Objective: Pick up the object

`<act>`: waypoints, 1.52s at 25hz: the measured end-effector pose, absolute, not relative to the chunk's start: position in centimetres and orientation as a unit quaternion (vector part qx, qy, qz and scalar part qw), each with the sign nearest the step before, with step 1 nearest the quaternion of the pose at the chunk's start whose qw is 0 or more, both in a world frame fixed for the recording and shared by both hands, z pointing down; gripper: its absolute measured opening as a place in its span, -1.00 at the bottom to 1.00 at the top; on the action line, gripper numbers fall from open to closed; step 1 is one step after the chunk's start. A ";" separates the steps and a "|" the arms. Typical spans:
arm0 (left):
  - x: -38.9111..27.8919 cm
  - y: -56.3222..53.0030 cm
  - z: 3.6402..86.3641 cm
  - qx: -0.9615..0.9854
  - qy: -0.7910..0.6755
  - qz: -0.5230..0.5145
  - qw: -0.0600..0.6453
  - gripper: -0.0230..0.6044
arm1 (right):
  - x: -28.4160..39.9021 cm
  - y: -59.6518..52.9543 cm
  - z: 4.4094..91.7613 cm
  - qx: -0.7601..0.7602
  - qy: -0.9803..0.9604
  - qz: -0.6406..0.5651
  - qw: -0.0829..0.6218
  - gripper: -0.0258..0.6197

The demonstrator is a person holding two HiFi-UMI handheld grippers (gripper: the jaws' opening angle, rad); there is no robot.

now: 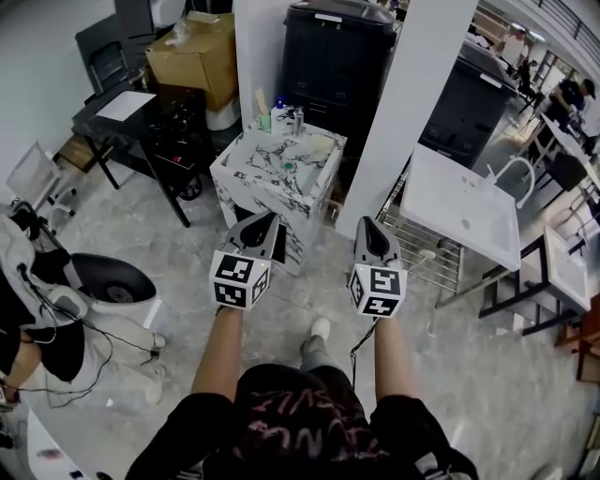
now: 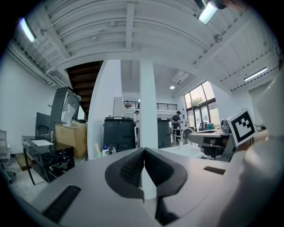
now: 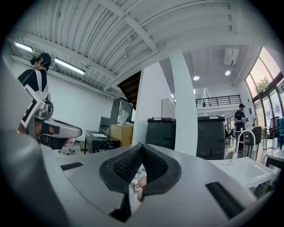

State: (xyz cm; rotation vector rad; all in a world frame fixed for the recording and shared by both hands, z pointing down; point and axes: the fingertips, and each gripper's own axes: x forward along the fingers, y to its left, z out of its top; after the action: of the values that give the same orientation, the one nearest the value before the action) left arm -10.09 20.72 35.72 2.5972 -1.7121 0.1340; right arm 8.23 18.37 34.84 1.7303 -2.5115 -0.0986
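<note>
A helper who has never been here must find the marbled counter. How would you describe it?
Find the white pillar beside the big black bin. The counter stands at the pillar's foot. It alone is white veined with black, with small bottles at its back edge.

This is an open, industrial-style workspace, part lab and part office. A white ribbed metal ceiling (image 2: 128,31) with beams carries long tube lights (image 2: 207,12). Square white columns (image 1: 412,94) rise from a grey marbled floor (image 1: 525,394). Tall black cabinets (image 1: 337,56), a brown cardboard box (image 1: 192,56), a black desk (image 1: 94,120) and plain white tables (image 1: 459,202) stand around. There is a railed mezzanine (image 3: 222,101), tall windows (image 2: 202,106) and people at far desks (image 1: 567,94).
</note>
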 end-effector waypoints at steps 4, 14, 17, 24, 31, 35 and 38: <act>-10.2 19.2 36.8 0.834 -0.548 0.051 0.019 -0.87 | 8.0 16.6 35.6 0.566 -0.822 -0.029 0.046 -0.87; -10.0 12.3 39.2 0.827 -0.557 0.070 0.035 -0.87 | 7.9 8.9 37.5 0.554 -0.831 -0.015 0.050 -0.87; -9.4 8.9 39.8 0.825 -0.559 0.074 0.039 -0.87 | 8.7 5.4 38.1 0.553 -0.831 -0.010 0.051 -0.87; -7.5 1.0 39.8 0.817 -0.570 0.079 0.041 -0.87 | 10.8 -2.7 38.2 0.543 -0.839 -0.002 0.043 -0.87; -5.9 -2.7 38.9 0.808 -0.582 0.085 0.037 -0.87 | 11.8 -7.1 37.9 0.525 -0.850 0.001 0.041 -0.87; -6.4 -5.0 39.1 0.805 -0.585 0.085 0.036 -0.87 | 11.2 -9.6 38.4 0.522 -0.852 0.005 0.041 -0.87; -6.7 -6.6 39.1 0.806 -0.585 0.085 0.038 -0.87 | 10.9 -11.1 38.8 0.522 -0.852 0.008 0.044 -0.87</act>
State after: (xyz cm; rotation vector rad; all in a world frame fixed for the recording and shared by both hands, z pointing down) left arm -6.69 -6.58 39.11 2.4715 -1.7957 0.2605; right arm 10.88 -11.10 38.78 1.5948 -2.6028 0.0254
